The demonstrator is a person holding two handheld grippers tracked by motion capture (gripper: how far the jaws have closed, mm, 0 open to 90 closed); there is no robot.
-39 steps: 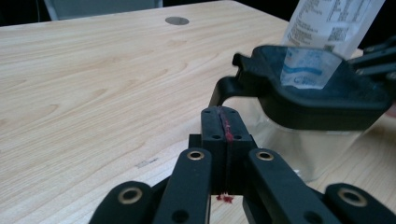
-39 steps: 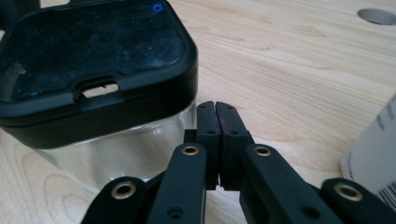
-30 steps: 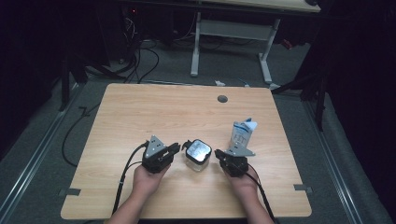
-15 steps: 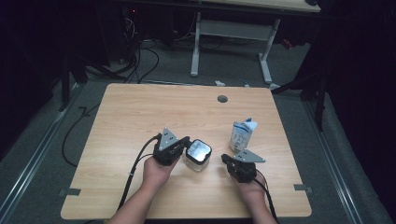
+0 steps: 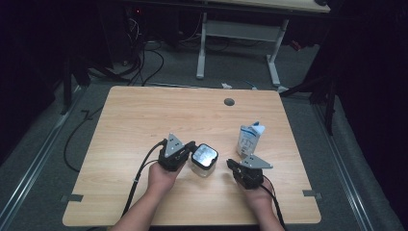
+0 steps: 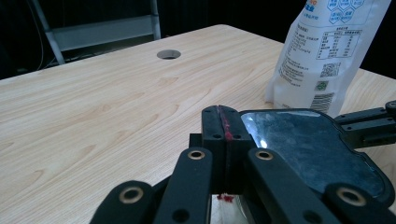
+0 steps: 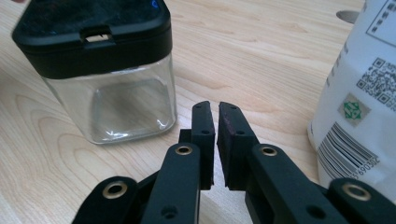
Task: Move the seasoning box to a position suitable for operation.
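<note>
High view shows the glass jar (image 5: 202,162) with black lid (image 5: 204,155) standing near the front of the wooden table (image 5: 144,115), between the 2 grippers. Left gripper (image 5: 188,153) rests against the jar's lid edge; its jaws are pressed together on nothing, probably to steady or nudge the jar. Right gripper (image 7: 216,122) sits a little apart from the jar, jaws nearly closed with a thin gap, holding nothing. White pouch (image 5: 250,138) stands upright just behind it, likely the refill for the jar.
</note>
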